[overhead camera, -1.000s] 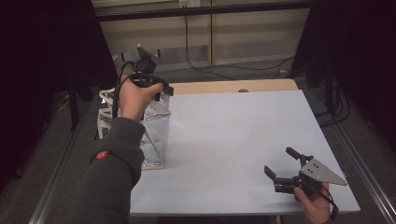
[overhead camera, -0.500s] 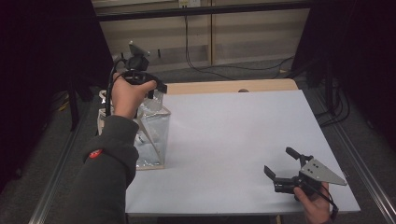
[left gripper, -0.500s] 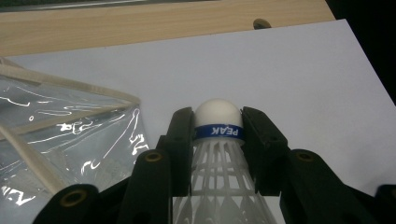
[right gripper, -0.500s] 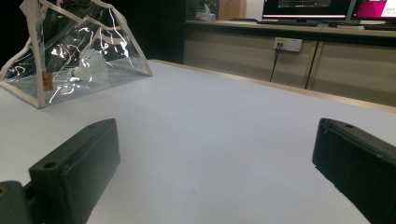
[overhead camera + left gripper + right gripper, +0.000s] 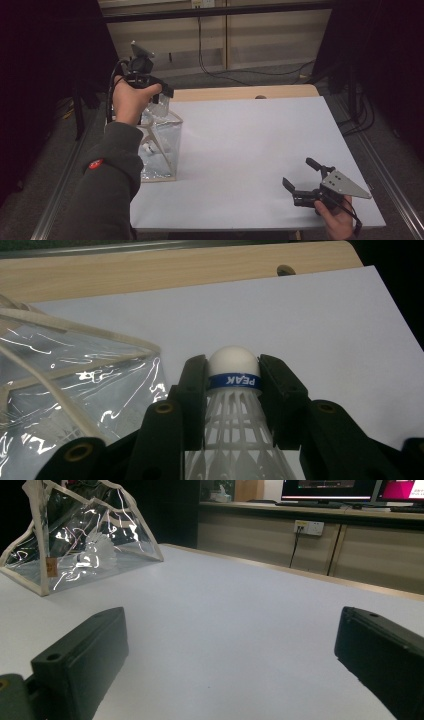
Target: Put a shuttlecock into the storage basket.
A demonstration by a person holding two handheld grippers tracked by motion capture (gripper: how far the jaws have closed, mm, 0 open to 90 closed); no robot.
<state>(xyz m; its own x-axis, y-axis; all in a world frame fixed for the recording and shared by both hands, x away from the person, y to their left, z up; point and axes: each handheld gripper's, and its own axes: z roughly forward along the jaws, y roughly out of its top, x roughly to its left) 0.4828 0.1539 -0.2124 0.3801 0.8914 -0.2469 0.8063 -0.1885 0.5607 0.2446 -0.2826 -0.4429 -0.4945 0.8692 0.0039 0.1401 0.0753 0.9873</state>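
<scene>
Jaws of the left gripper (image 5: 234, 390) clamp a shuttlecock (image 5: 234, 371) above the clear bag (image 5: 159, 145); right gripper (image 5: 305, 176) gapes over bare table (image 5: 250, 145).

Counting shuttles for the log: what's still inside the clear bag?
One white shuttlecock shows through the clear bag. The sleeve and plastic glare hide the rest, so more can't be ruled out. The left gripper holds another shuttlecock outside.

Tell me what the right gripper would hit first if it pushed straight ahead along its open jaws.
Probably nothing soon: the right gripper faces bare white table. The clear bag sits off to the left of that line, though depth is hard to judge.
</scene>
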